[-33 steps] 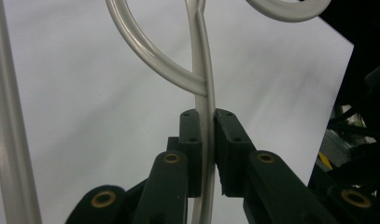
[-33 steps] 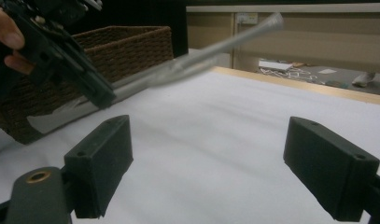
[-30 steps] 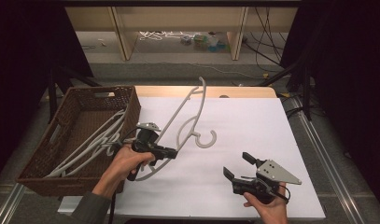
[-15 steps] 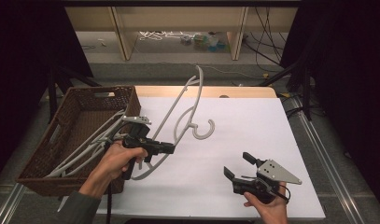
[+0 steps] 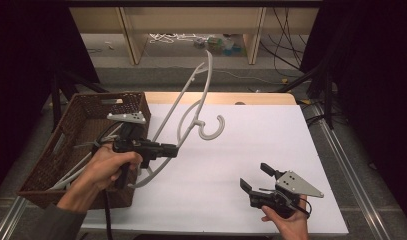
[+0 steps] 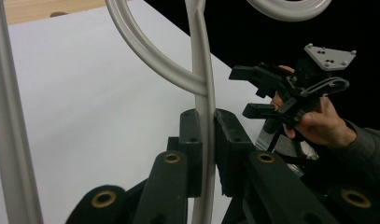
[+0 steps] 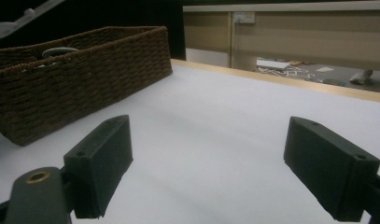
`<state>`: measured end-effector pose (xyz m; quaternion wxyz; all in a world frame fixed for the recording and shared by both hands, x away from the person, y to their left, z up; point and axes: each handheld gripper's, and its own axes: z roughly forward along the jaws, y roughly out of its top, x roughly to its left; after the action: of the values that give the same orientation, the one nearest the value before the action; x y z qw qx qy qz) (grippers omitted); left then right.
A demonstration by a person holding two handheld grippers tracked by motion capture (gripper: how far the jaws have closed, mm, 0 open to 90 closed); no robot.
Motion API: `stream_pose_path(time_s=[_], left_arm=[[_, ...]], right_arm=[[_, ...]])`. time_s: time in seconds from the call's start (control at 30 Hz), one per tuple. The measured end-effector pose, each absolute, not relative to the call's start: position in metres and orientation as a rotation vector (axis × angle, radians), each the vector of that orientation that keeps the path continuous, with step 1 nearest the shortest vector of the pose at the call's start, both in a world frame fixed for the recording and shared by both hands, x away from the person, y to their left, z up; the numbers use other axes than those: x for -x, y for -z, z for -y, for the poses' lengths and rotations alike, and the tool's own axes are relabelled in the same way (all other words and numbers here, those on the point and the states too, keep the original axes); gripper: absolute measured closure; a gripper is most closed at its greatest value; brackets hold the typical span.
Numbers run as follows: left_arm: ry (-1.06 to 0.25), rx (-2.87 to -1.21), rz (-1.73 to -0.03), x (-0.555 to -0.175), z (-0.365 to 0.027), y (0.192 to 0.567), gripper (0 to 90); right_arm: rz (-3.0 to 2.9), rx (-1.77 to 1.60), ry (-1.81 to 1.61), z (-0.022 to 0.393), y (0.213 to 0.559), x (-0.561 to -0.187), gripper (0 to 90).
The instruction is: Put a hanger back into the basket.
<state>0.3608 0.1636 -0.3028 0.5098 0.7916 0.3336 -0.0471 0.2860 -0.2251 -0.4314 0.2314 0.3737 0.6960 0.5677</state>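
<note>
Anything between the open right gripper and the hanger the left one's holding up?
Nothing visible. The left gripper is shut on the grey hanger, raised over the white table; only bare surface lies between it and the open right gripper.

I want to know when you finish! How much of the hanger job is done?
Just begun, it seems. In hand: the left claw is clamped on one grey hanger, lifted clear of the white table. More hangers lie in the brown basket, so those look left to do. The right claw waits open, holding nothing.
</note>
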Motion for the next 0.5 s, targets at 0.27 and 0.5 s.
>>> stream_pose_path(time_s=[0.27,0.5], left_arm=[[0.023,-1.943,-0.864,-0.362,-0.194,0.293,81.8],[-0.057,-1.957,-0.93,-0.362,-0.232,0.294,81.8]], right_arm=[[-1.902,-1.017,-1.562,0.225,0.432,-0.287,16.2],[-1.897,-1.015,-1.571,0.224,0.433,-0.288,16.2]])
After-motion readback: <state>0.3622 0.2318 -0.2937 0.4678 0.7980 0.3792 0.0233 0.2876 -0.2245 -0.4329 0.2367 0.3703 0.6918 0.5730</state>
